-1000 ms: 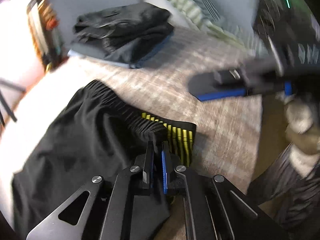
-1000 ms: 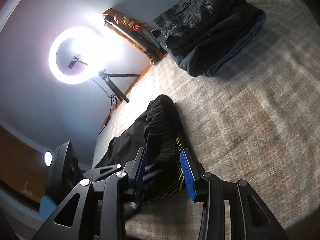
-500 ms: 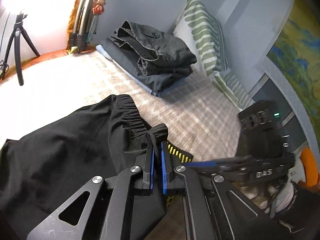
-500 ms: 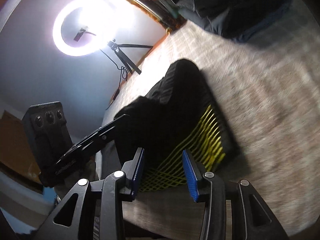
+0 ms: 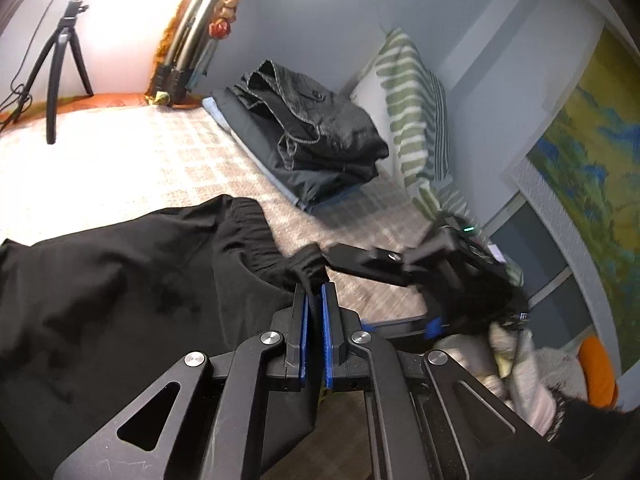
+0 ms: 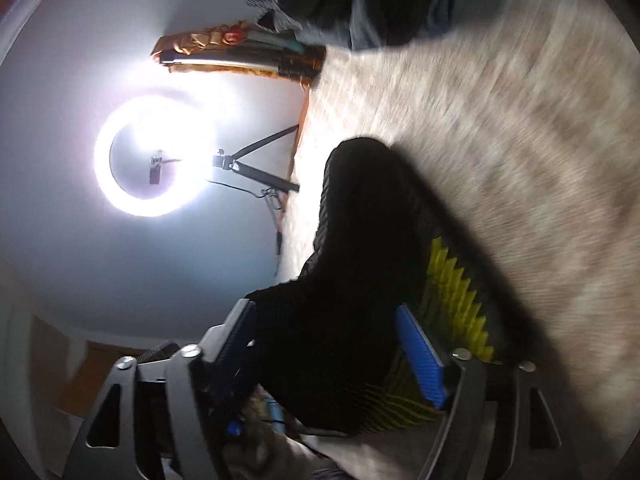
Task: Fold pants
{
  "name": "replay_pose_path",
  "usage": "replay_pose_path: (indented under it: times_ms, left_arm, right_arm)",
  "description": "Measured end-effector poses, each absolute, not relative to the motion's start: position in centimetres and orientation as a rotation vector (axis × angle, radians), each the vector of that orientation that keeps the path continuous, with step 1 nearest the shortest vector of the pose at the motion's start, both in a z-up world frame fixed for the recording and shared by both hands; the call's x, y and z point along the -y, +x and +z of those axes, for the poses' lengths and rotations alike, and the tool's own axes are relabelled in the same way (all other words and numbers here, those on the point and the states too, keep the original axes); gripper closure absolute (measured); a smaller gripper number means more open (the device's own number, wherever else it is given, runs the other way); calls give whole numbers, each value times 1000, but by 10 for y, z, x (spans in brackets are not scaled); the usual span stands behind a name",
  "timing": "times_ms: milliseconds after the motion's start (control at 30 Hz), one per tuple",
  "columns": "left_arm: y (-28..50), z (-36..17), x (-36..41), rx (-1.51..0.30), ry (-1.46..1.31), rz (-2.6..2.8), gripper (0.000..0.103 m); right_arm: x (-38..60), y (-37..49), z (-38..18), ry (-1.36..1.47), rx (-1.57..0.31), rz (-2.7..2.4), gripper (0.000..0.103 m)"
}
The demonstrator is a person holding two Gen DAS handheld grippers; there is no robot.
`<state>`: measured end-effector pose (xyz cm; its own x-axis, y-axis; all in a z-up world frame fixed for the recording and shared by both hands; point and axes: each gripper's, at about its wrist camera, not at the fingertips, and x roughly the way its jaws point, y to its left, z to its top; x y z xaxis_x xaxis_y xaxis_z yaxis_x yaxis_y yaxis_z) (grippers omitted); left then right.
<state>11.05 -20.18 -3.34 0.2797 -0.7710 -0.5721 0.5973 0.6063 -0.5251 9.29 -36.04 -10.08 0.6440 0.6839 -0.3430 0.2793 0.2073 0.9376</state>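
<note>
Checked bedcover (image 5: 160, 160), one black pants (image 5: 120, 280), one folded stack (image 5: 320, 148)

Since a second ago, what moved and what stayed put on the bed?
The right tool has just opened its jaws wide, with the black pants between them, and tipped over sideways. The left tool swung round while pinching the waistband, so the striped pillow came into its view. The folded clothes pile stayed put on the bed, and the left tool stayed shut on the pants.
</note>
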Motion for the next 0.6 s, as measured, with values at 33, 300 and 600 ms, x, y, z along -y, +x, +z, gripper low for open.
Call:
replay_pose_path:
  times_ms: [33,300,600]
  left_arm:
    - [110,-33,200,-895,-238,-925,99]
    - [96,-45,209,-949,-80,-944,85]
    - [83,-51,174,-944,105,-869,61]
  right_arm:
    - [359,96,-104,1410,-888,357,19]
    - [340,120,-101,1455,-902,452,73]
    - [355,127,-68,1132,-1023,385,96]
